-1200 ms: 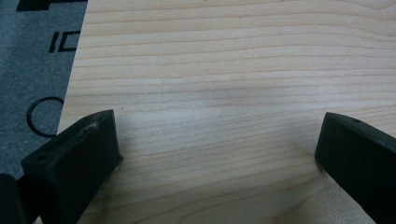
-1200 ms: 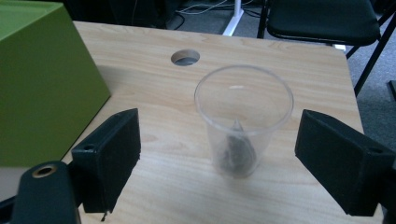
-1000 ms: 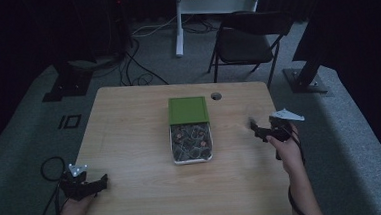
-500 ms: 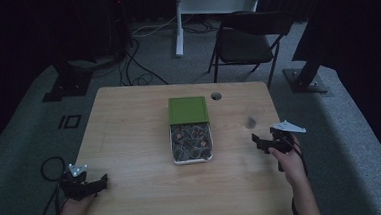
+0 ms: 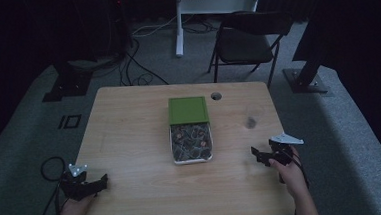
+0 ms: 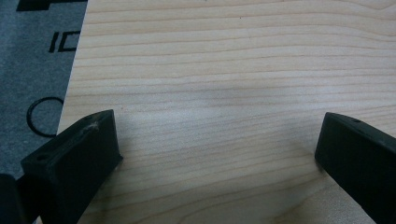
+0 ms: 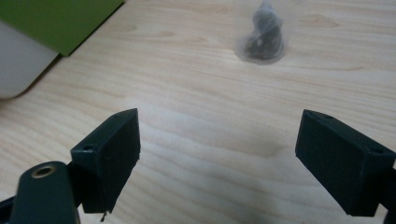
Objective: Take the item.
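Left claw [image 5: 102,181] agape, right claw [image 5: 255,153] seemingly agape

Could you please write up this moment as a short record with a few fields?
surface: wooden table, with a round hole near its far edge
box: in the middle of the table, green lid slid toward the far end, near half open with small dark bits inside
small bag: clear bag of dark bits, standing on the table to the right of the box
left gripper: open, at the near left corner, holding nothing
right gripper: open, near the right edge, pointing toward the small bag
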